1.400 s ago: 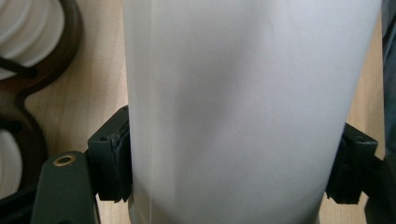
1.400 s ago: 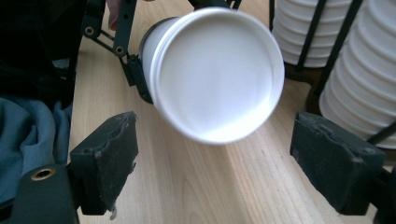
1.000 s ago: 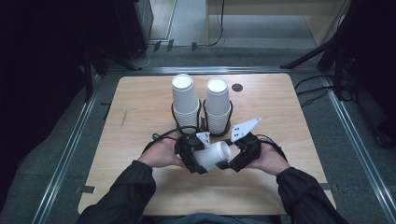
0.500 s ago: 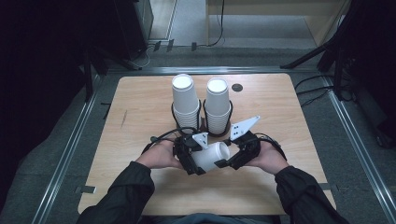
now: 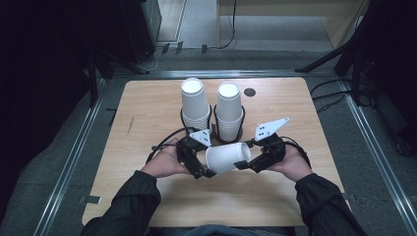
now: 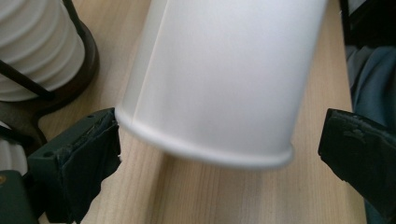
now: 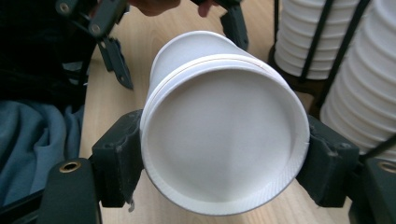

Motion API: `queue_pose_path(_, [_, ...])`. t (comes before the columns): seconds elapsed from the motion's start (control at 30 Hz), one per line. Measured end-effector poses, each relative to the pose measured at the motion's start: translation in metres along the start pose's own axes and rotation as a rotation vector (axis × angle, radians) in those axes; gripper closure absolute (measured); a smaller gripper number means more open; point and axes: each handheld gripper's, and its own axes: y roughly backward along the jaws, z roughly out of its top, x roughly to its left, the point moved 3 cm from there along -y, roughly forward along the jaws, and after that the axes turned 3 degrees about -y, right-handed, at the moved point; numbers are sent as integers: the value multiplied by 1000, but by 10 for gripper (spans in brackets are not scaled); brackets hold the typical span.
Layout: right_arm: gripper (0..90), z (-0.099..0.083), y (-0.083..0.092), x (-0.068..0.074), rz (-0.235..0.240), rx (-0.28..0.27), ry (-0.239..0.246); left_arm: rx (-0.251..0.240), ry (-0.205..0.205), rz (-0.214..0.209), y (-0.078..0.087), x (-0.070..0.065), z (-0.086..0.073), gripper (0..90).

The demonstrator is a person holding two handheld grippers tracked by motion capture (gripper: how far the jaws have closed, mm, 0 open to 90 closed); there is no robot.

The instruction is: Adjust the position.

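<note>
The left gripper point(image 5: 196, 160) sits near the front edge of the desk point(image 5: 147, 103), left of centre. Its jaws have just been opening and now stand spread either side of the rim end of the paper cup point(image 5: 227, 157), one pad at the rim and the other clear of it.

The cup lies on its side between the two grippers, in front of the two cup stacks point(image 5: 212, 110) near the rear edge. Its long axis runs left to right along the front edge: mouth toward the left gripper, closed base toward the right.

The right gripper point(image 5: 255, 160) has just closed its jaws, which now pinch the cup at the base end point(image 7: 224, 140).

Handling: the cup is probably light, thin-walled and easily crushed. Grip the stiffer base ring or rolled rim, with light pressure.
</note>
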Motion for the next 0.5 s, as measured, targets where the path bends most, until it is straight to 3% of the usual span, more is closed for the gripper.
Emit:
queue_pose_path(0.03, [250, 0, 2, -1, -6, -4, 0, -13, 15, -9, 2, 1, -1, 0])
queue_pose_path(0.17, [250, -1, 6, -4, -10, -25, -15, -63, 49, 24, 9, 5, -5, 0])
queue_pose_path(0.2, [250, -1, 7, -4, -11, -27, -16, -81, 69, 13, 10, 6, -6, 0])
queue_pose_path(0.33, [250, -1, 8, -5, -16, -39, -27, -122, 76, -15, 13, 5, -8, 0])
queue_pose_path(0.5, [250, 0, 10, -6, -16, -59, -27, -142, 90, 5, 14, 5, -12, 0])
